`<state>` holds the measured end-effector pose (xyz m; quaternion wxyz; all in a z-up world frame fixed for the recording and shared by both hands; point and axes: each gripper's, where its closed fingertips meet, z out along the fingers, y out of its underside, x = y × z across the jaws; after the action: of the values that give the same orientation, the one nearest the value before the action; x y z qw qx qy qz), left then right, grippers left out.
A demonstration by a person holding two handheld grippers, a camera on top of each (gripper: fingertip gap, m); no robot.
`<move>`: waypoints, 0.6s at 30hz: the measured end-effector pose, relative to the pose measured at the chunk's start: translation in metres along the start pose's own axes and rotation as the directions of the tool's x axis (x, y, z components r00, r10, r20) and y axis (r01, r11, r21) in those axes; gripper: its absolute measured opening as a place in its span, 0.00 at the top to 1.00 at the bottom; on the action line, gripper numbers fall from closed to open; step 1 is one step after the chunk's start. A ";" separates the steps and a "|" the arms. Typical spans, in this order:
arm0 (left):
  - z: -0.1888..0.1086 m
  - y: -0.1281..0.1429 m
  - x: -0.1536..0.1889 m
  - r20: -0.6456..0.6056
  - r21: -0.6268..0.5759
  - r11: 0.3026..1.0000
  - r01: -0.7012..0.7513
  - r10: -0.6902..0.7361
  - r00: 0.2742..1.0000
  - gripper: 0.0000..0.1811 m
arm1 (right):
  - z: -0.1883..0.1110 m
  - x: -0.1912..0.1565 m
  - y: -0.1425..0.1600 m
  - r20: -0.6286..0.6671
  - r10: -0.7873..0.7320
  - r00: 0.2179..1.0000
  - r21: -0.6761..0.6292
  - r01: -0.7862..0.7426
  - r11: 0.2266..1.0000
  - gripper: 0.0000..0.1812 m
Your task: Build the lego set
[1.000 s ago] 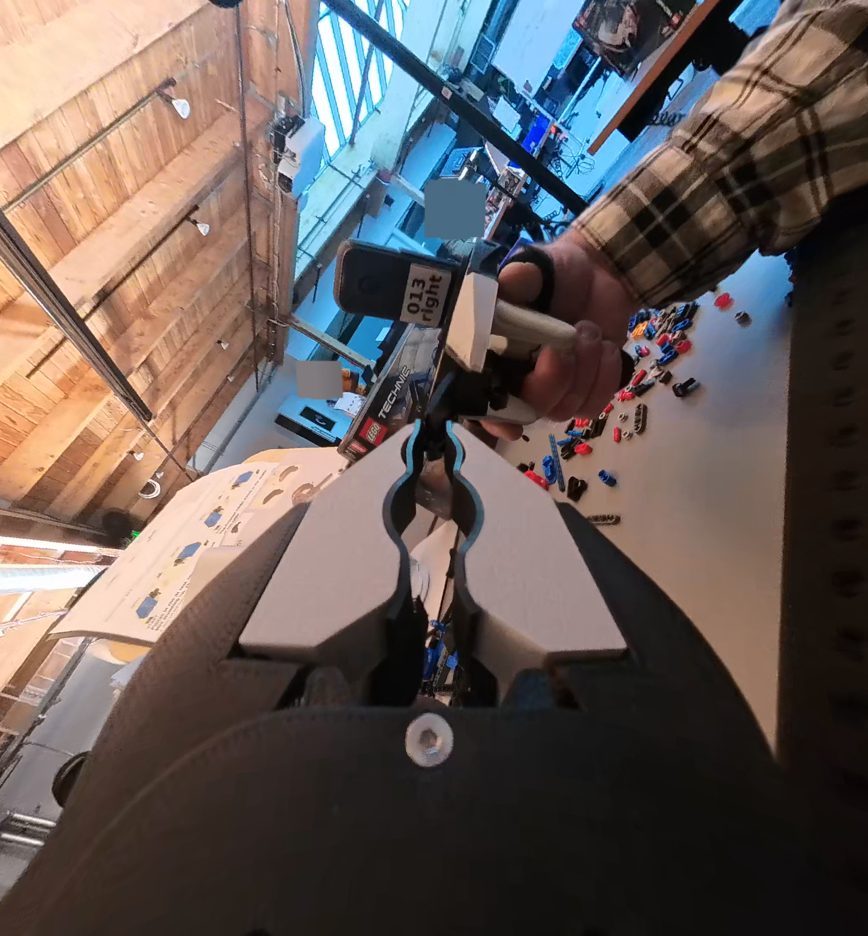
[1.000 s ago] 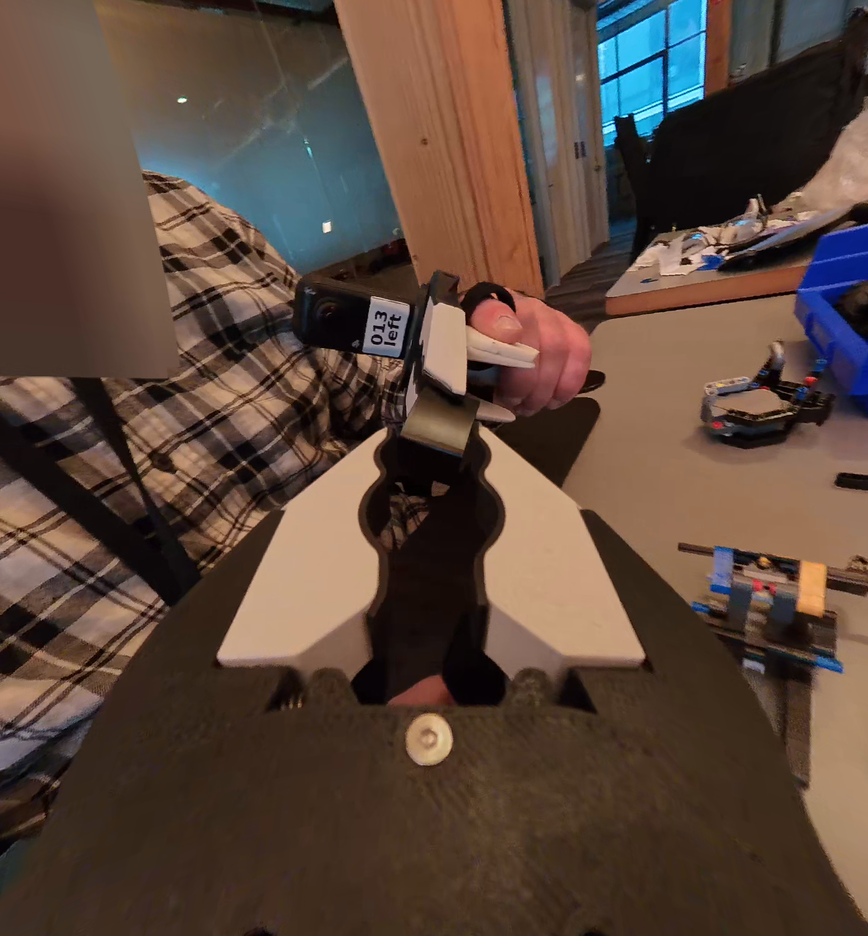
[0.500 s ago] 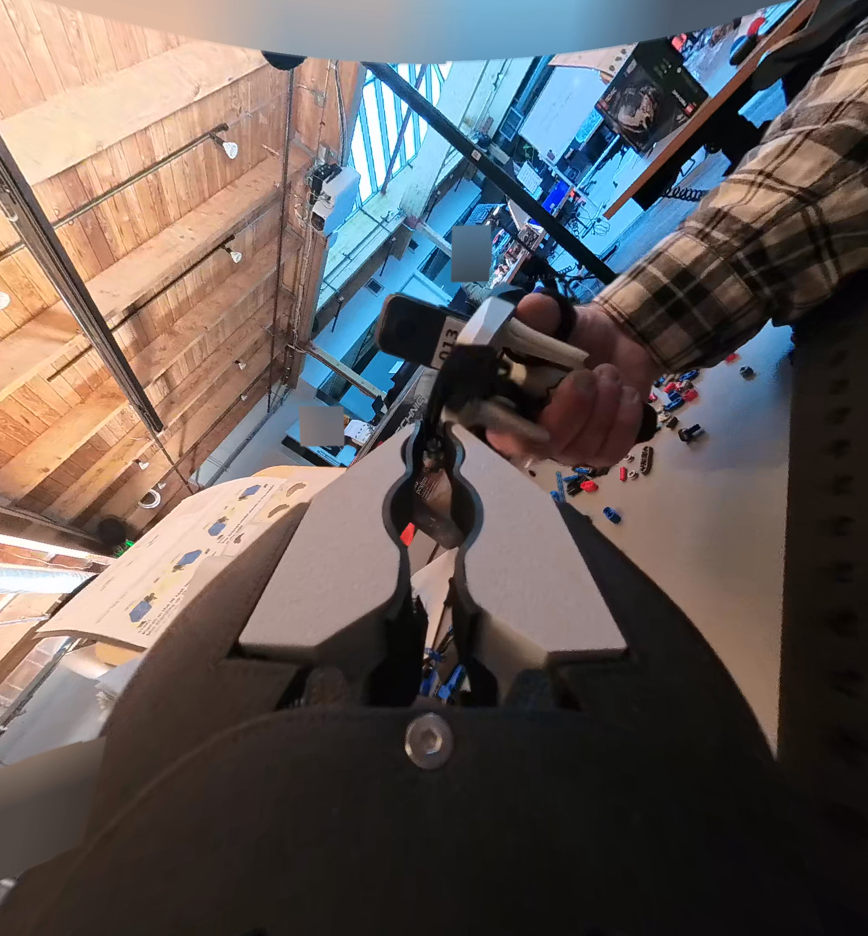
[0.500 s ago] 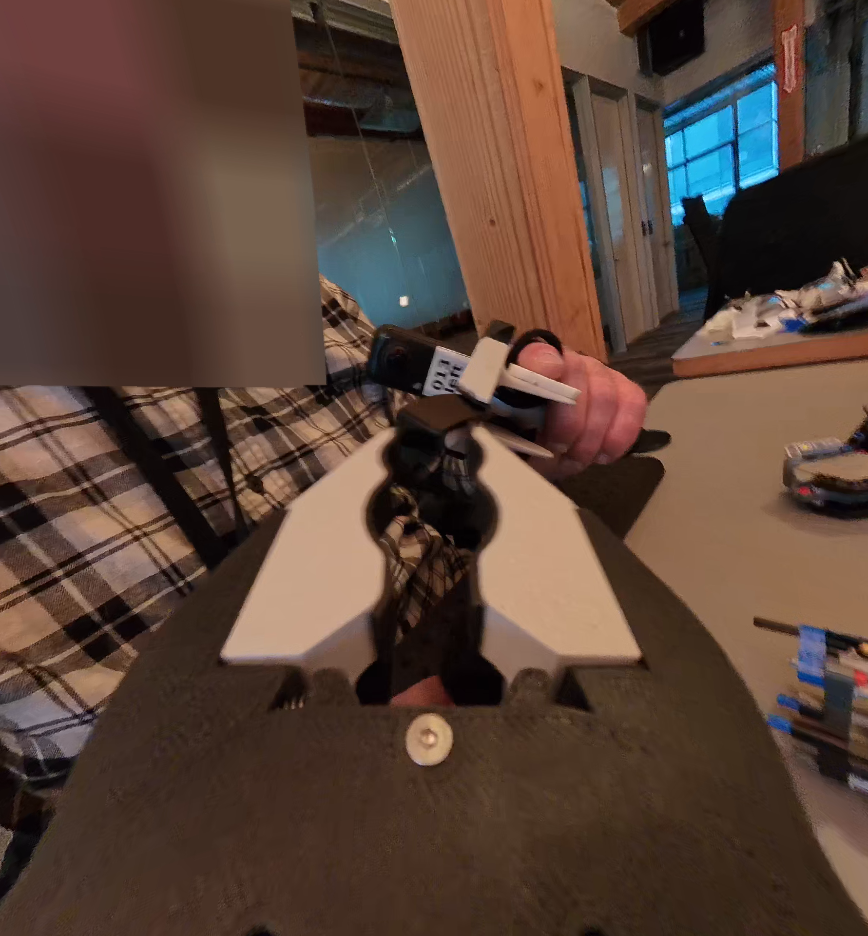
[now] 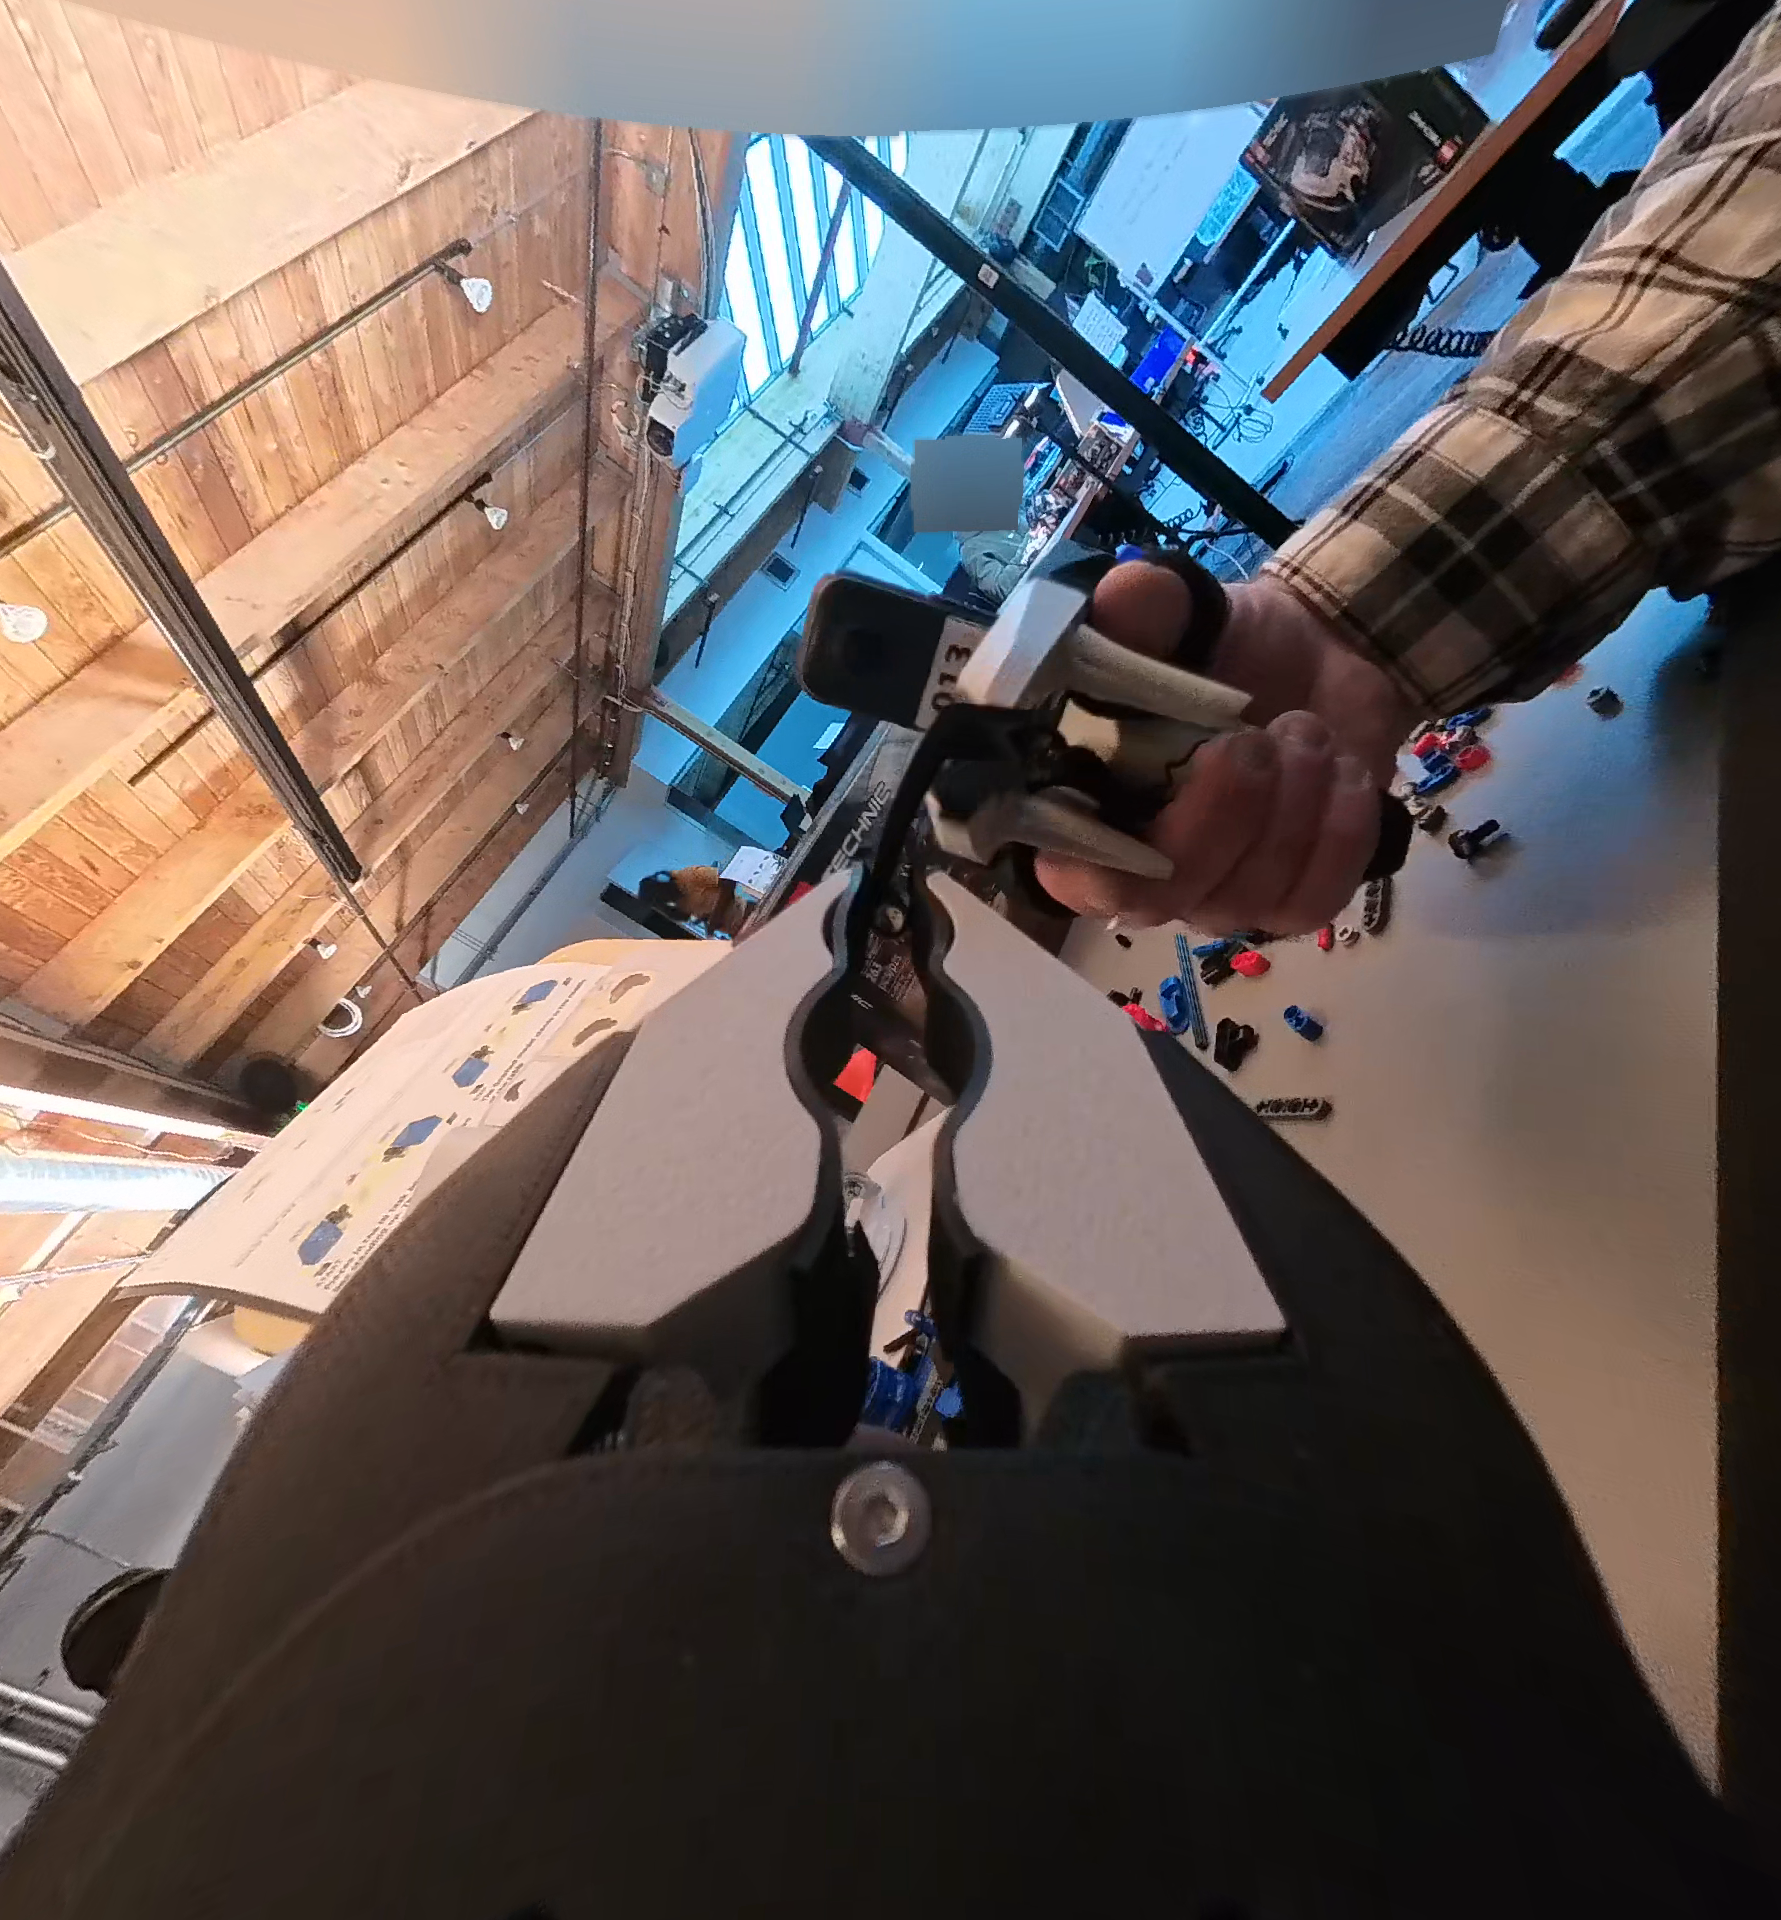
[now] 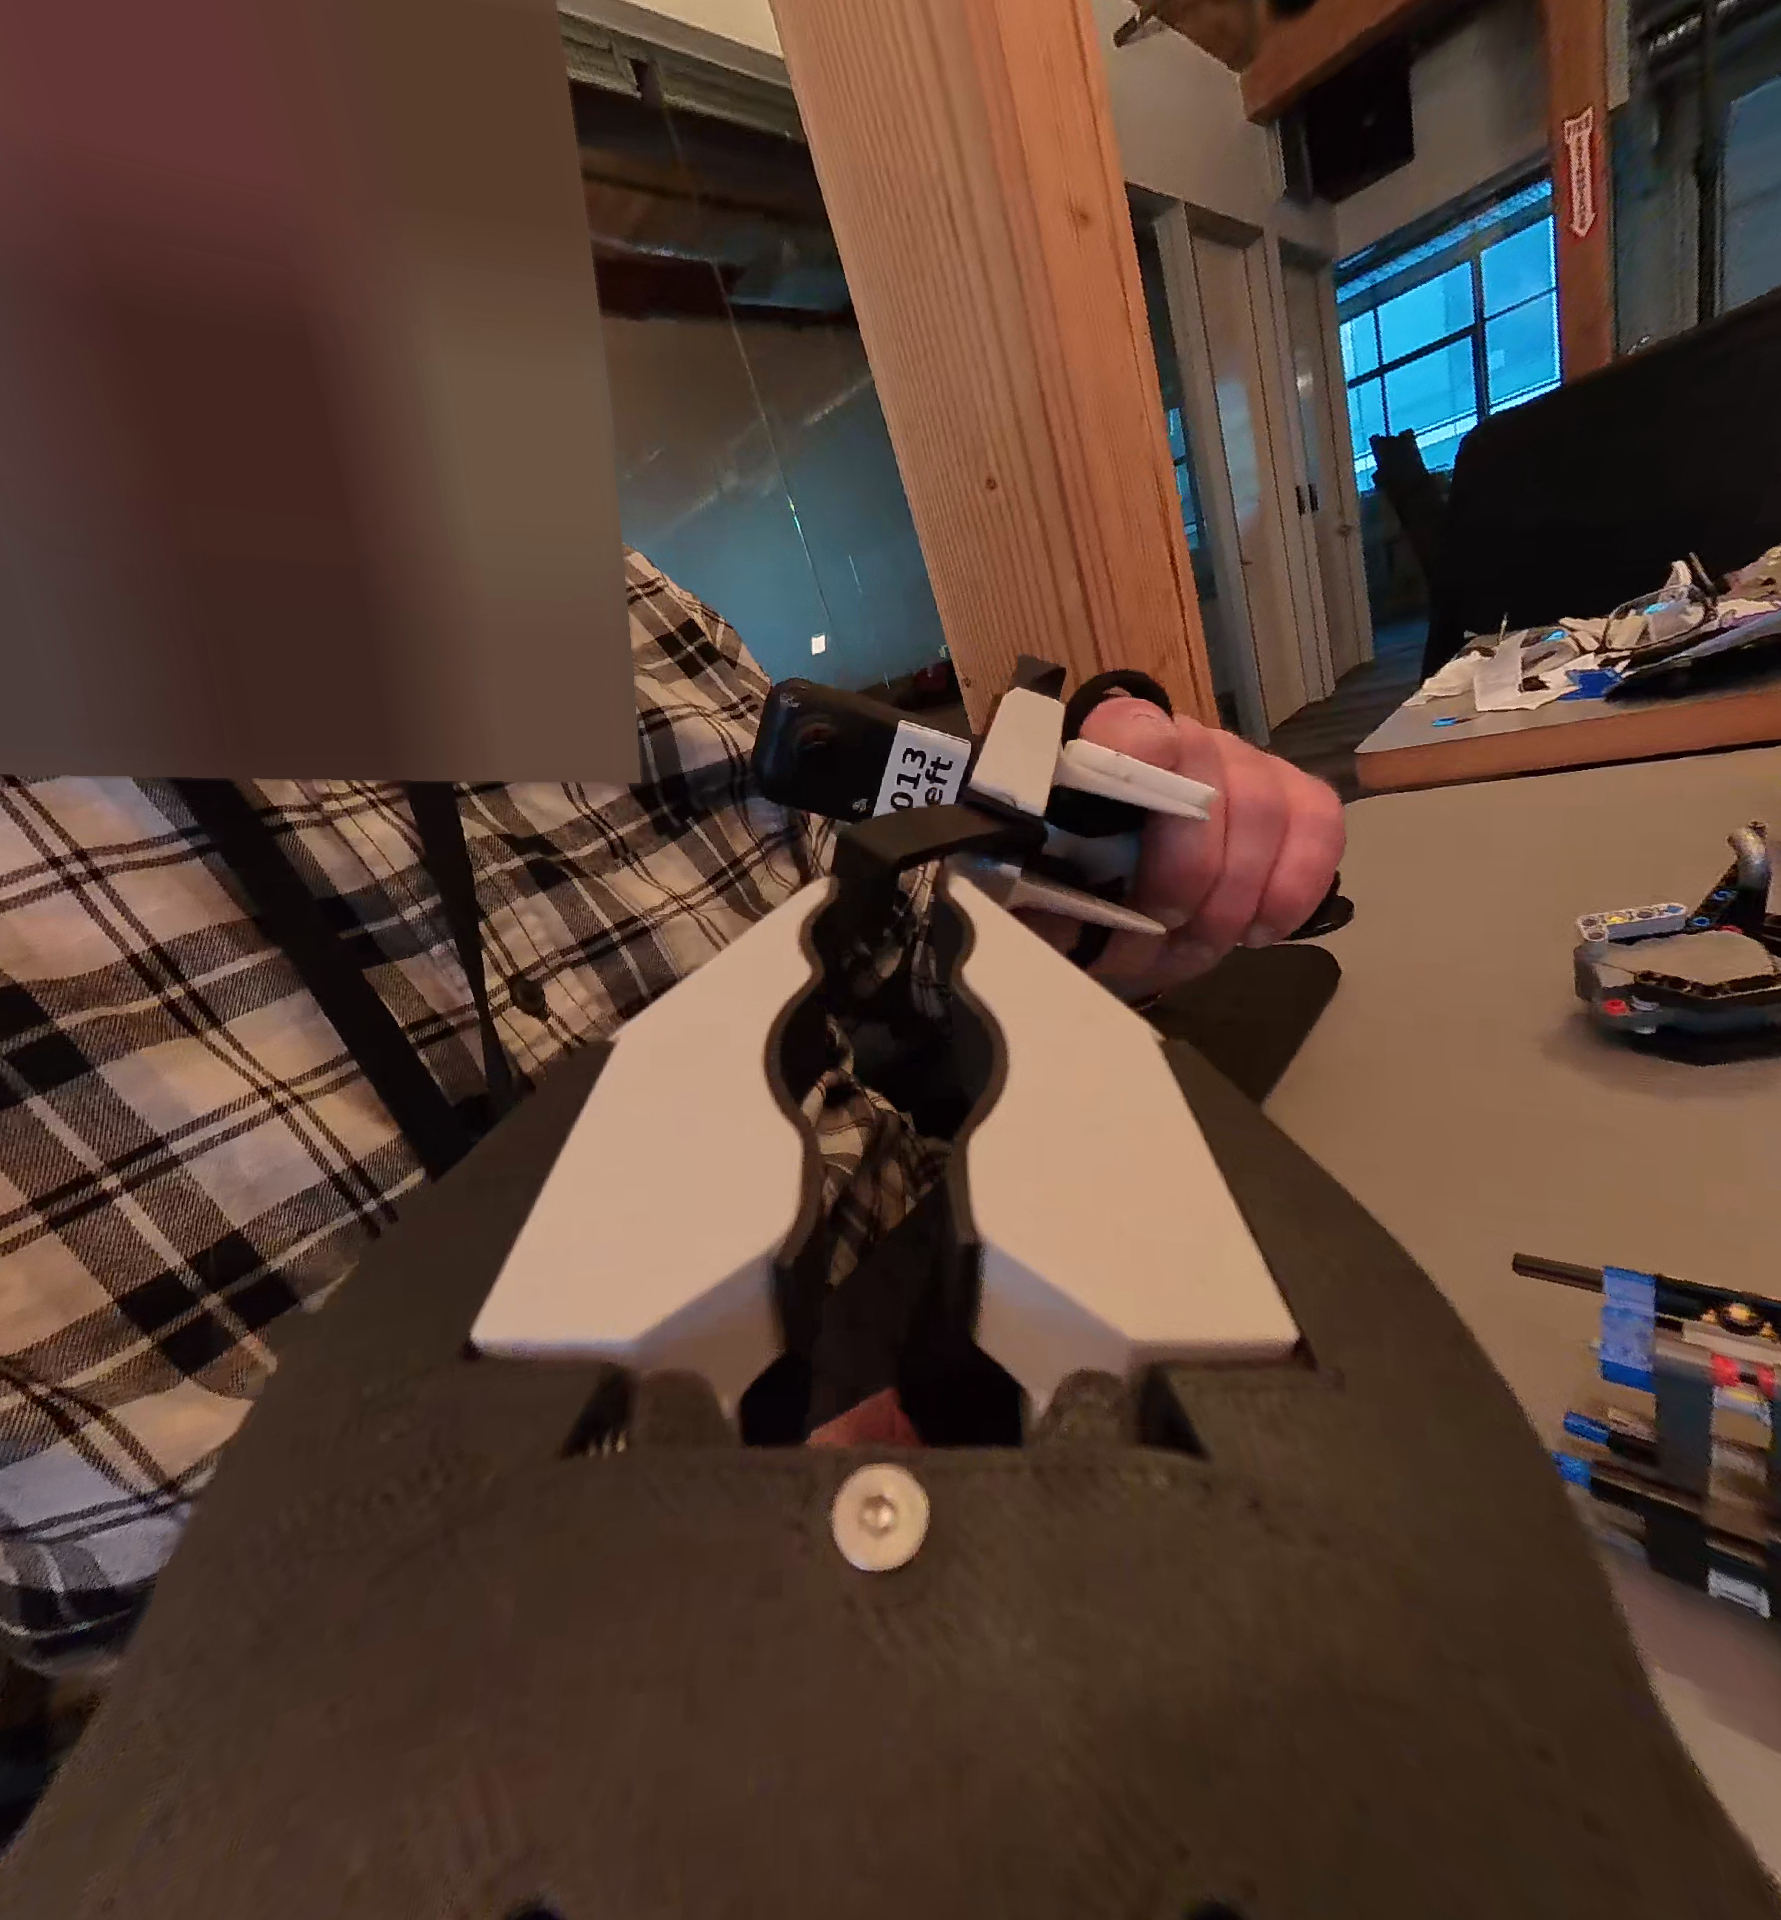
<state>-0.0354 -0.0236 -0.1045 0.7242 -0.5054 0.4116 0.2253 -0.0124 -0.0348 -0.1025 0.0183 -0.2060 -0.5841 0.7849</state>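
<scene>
– Lego set: where is it? I see two half-built chunks, a blue, grey and black block (image 6: 1717,1434) at the right edge of the table (image 6: 1488,1122) and a dark grey frame (image 6: 1717,966) farther back.

– Yes, and the loose pieces (image 5: 1229,987) lie scattered, red, blue and black, on the same table beyond the right hand (image 5: 1260,821). The instruction booklet (image 5: 429,1122) and the box (image 5: 865,821) sit off to the side.

– How will it handle?

– Light, stiff plastic, I judge. The pieces look smooth and small (easy to flick away), and the joints likely need a firm, straight push. I would take a chunk by its solid beams, not by the thin black rod sticking out.

– And the tools?

– The left gripper (image 5: 886,914) and right gripper (image 6: 886,904) are raised above the table and meet tip to tip. Each pair of fingers is drawn close, with a narrow gap full of dark shapes. I cannot tell whether either pinches a piece.

– The surface?

– Flat, plain grey, matte; a dropped piece should stay in sight.

– The room?

– A workshop: a wooden post (image 6: 1000,416), a plank ceiling (image 5: 242,520) with spotlights, big windows, and a cluttered second table (image 6: 1592,717) behind.
</scene>
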 end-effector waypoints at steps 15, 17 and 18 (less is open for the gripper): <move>0.013 0.039 -0.003 -0.042 -0.179 0.963 0.203 -0.213 0.976 0.78 | -0.012 0.015 -0.006 -0.129 -0.120 0.984 -0.009 0.120 0.993 1.00; 0.012 0.063 0.000 -0.025 -0.291 0.914 0.283 -0.303 0.953 0.72 | -0.021 0.023 -0.009 -0.182 -0.136 0.974 -0.016 0.136 0.991 1.00; 0.011 0.076 0.003 -0.009 -0.349 0.885 0.308 -0.332 0.943 0.71 | -0.027 0.028 -0.010 -0.216 -0.141 0.966 -0.020 0.140 0.990 1.00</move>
<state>-0.0864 0.0162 -0.1467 0.6379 -0.6919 0.3014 0.1535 -0.0304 0.0006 -0.1079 0.1371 -0.2486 -0.5934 0.7532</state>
